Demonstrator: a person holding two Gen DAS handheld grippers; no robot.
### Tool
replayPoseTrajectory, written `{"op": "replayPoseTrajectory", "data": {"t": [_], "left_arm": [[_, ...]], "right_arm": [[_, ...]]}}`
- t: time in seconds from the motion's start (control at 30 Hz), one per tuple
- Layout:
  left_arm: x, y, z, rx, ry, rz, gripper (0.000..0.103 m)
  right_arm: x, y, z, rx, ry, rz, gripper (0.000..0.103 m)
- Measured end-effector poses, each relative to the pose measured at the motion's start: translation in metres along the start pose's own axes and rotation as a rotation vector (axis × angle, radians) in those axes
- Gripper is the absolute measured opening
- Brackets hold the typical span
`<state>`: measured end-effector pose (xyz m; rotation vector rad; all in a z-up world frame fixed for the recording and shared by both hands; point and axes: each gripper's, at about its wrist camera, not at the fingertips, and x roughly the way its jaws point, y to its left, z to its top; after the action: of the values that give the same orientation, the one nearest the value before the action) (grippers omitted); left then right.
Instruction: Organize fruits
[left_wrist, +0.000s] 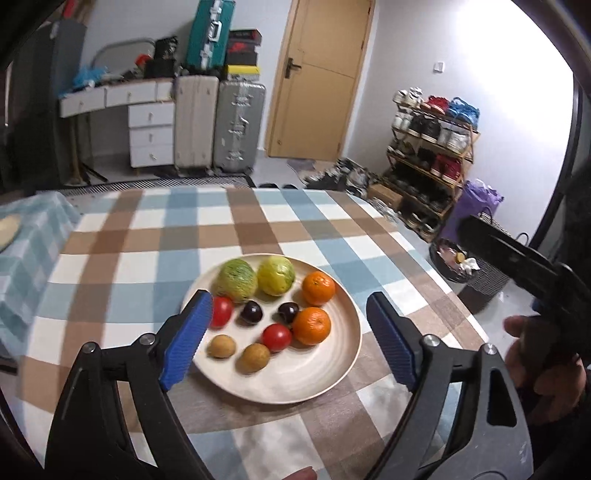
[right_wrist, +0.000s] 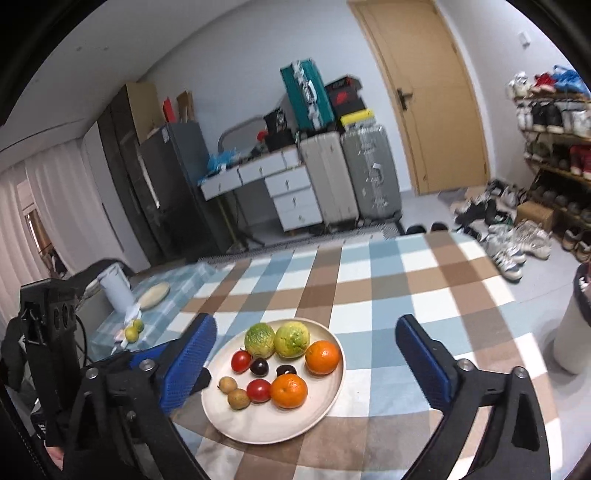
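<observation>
Both hand-held grippers were just hanging above the counter, empty, angled down toward the plate of fruit. The left hand-held gripper had its blue pads spread wide, wider than most of the plate, nothing between them. Its left pad overlapped the plate's near-left rim in the view, but I couldn't tell if it touched. The right hand-held gripper was splayed wide too, one finger on either side of the plate.

In the left wrist view the person's right hand showed at the right edge, wrapped around the other tool's black handle, off past the counter's edge.

The fruit all sat on the beige plate, near the front of the checked cloth: two green-yellow melons side by side at the back, two oranges on the right, two red tomatoes, two dark plums in the middle, two small brown fruits at the front. Grouped in pairs, mostly touching or just beside each other.
</observation>
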<state>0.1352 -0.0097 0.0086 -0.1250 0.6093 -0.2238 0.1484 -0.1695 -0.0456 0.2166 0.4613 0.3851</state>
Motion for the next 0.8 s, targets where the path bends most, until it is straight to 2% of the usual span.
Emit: {"op": "replayPoseTrajectory", "data": {"t": [0.1, 0.17, 0.23, 0.5, 0.63, 0.8], "left_arm": [[-0.024, -0.002, 0.000, 0.017, -0.043, 0.036, 0.088], [-0.040, -0.003, 0.000, 0.027, -0.077, 0.067, 0.097], [-0.057, -0.004, 0.000, 0.030, -0.121, 0.081, 0.102], [-0.115, -0.012, -0.007, 0.083, -0.321, 0.210, 0.102], [-0.132, -0.005, -0.017, 0.050, -0.338, 0.183, 0.102], [-0.145, 0.005, -0.030, 0.034, -0.343, 0.194, 0.102]], "right_arm": [[-0.023, 0.011, -0.004, -0.040, -0.061, -0.021, 0.103], [-0.037, 0.021, -0.006, -0.087, -0.102, -0.044, 0.103], [-0.047, 0.029, -0.008, -0.120, -0.133, -0.054, 0.103], [-0.084, 0.056, -0.017, -0.182, -0.238, -0.068, 0.103], [-0.098, 0.059, -0.028, -0.188, -0.278, -0.066, 0.103], [-0.107, 0.066, -0.043, -0.237, -0.291, -0.094, 0.103]]}}
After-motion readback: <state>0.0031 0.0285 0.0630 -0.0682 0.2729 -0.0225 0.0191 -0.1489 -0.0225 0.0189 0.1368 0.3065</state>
